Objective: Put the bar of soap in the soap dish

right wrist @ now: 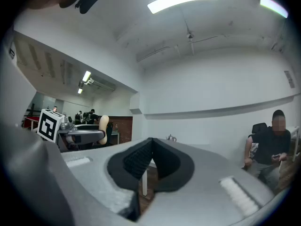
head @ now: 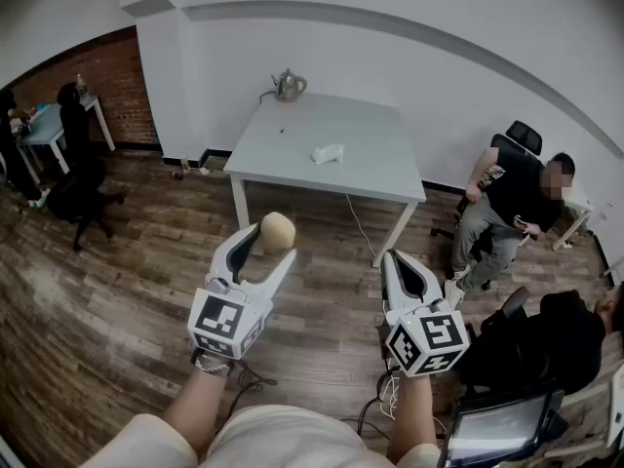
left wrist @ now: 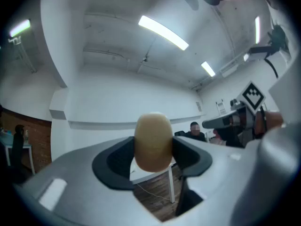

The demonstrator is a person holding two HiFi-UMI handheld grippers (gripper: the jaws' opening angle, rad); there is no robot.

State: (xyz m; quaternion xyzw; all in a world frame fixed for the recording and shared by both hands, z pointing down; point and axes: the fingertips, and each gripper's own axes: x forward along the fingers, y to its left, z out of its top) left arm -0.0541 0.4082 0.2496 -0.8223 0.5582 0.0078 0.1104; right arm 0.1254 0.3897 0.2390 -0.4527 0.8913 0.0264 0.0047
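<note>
Tan and oval, the bar of soap [head: 278, 232] is clamped upright between the pads of the left tongs [head: 272, 244], in the air over the wooden floor [head: 127, 291], well short of the white worktop [head: 283, 139]. The right tongs [head: 394, 261] are pressed together with nothing inside. On the worktop sit a metal kettle [head: 289, 85] and a small white object [head: 328, 153], too small to identify.

Right tongs [right wrist: 150, 152], jaws together; seated person [right wrist: 273, 145] at right
</note>
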